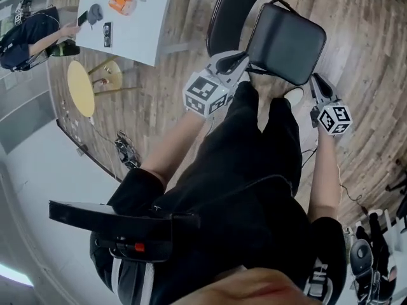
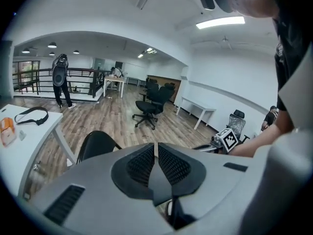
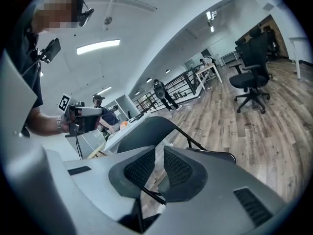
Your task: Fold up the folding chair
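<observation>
Folding chair (image 1: 280, 49) stands open on the wood floor (image 1: 362, 37) straight ahead of the person, seat (image 1: 292, 37) level, backrest (image 1: 226, 14) rising beyond it. Left gripper (image 1: 236, 62) sits just beside the seat's near left edge, jaws pressed together on nothing. Right gripper (image 1: 317, 81) hangs just off the near right corner, likewise clenched and empty. The seat spans the gap between both tools, and the left looks nearer. The fold likely turns on raising that front edge toward the backrest.

Bright, even light from ceiling strips (image 2: 220, 22) (little shadow), with strong fisheye bending and dark vignetted corners.
</observation>
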Demonstrator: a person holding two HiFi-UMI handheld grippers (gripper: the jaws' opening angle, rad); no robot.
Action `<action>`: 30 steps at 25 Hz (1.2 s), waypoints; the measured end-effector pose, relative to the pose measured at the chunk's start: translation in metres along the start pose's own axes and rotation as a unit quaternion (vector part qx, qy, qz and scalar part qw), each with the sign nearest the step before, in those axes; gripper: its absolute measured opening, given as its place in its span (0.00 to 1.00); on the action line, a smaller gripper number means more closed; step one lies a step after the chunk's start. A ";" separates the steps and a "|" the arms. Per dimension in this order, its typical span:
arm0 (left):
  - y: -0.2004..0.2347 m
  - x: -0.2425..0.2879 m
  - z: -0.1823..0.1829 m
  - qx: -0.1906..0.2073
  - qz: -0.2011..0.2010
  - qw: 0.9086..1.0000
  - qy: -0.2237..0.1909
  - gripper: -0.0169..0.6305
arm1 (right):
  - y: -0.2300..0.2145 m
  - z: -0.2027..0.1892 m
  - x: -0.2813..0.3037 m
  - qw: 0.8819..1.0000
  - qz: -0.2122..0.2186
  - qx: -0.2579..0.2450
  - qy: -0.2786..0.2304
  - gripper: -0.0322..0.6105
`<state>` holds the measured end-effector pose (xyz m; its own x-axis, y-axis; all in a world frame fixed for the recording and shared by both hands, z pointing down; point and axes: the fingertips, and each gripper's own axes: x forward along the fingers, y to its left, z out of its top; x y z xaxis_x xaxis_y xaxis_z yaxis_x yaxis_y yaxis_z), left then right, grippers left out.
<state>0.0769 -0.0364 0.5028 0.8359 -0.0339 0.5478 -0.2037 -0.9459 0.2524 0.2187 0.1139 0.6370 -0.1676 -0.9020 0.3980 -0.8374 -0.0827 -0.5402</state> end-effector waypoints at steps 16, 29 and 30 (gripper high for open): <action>0.216 0.034 -0.064 -0.086 0.094 0.976 0.179 0.41 | -0.218 -0.201 0.089 0.959 -0.047 0.269 0.077 0.52; 0.229 0.079 -0.100 -0.121 0.048 0.956 0.262 0.42 | -0.286 -0.277 0.125 0.933 -0.027 0.341 0.116 0.60; 0.227 0.083 -0.103 -0.124 0.041 0.955 0.266 0.42 | -0.290 -0.276 0.127 0.932 -0.023 0.343 0.114 0.60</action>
<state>0.0471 -0.2209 0.6877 0.4477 0.1278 0.8850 -0.4264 -0.8394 0.3369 0.2973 0.1402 1.0488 -0.3120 -0.7840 0.5366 -0.3289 -0.4407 -0.8352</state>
